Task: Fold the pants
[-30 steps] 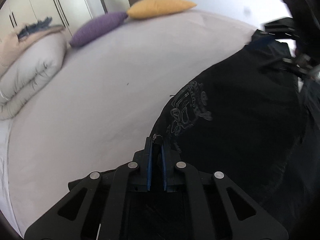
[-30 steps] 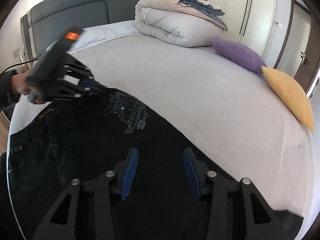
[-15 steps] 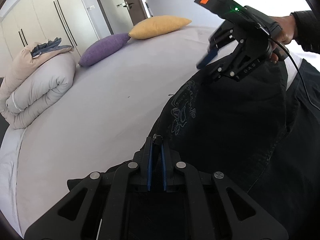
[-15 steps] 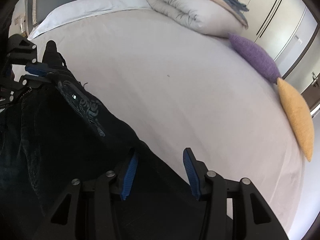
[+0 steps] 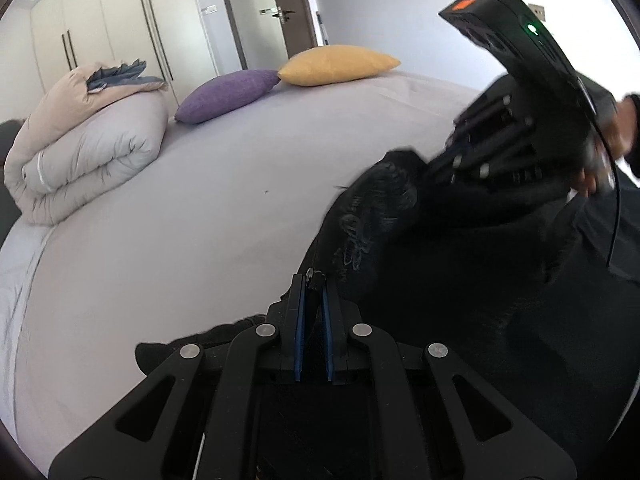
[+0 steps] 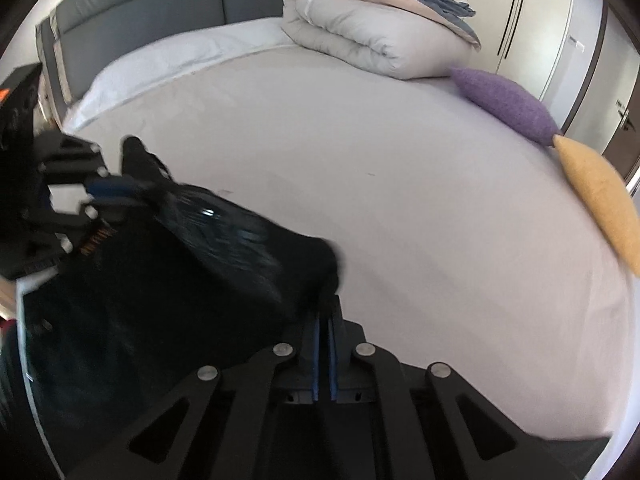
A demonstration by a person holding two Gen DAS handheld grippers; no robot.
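The black pants (image 5: 460,280) with a pale printed pattern lie on the grey bed (image 5: 200,220), part lifted. My left gripper (image 5: 312,280) is shut on the pants' near edge. My right gripper (image 6: 325,304) is shut on another edge of the pants (image 6: 180,280). In the left wrist view the right gripper (image 5: 456,152) shows at the right, blurred, clamped on the raised cloth. In the right wrist view the left gripper (image 6: 120,192) shows at the left, pinching the pants.
A rolled duvet (image 6: 376,40) lies at the bed's far side. A purple pillow (image 5: 228,94) and a yellow pillow (image 5: 336,64) lie by the edge. Wardrobe doors (image 5: 100,12) and a room door (image 5: 264,12) stand behind. A grey headboard (image 6: 140,20) stands at the left.
My right gripper has shut on the pants' edge, having been open before. It has lifted the cloth up off the bed. My left gripper has stayed shut on the pants.
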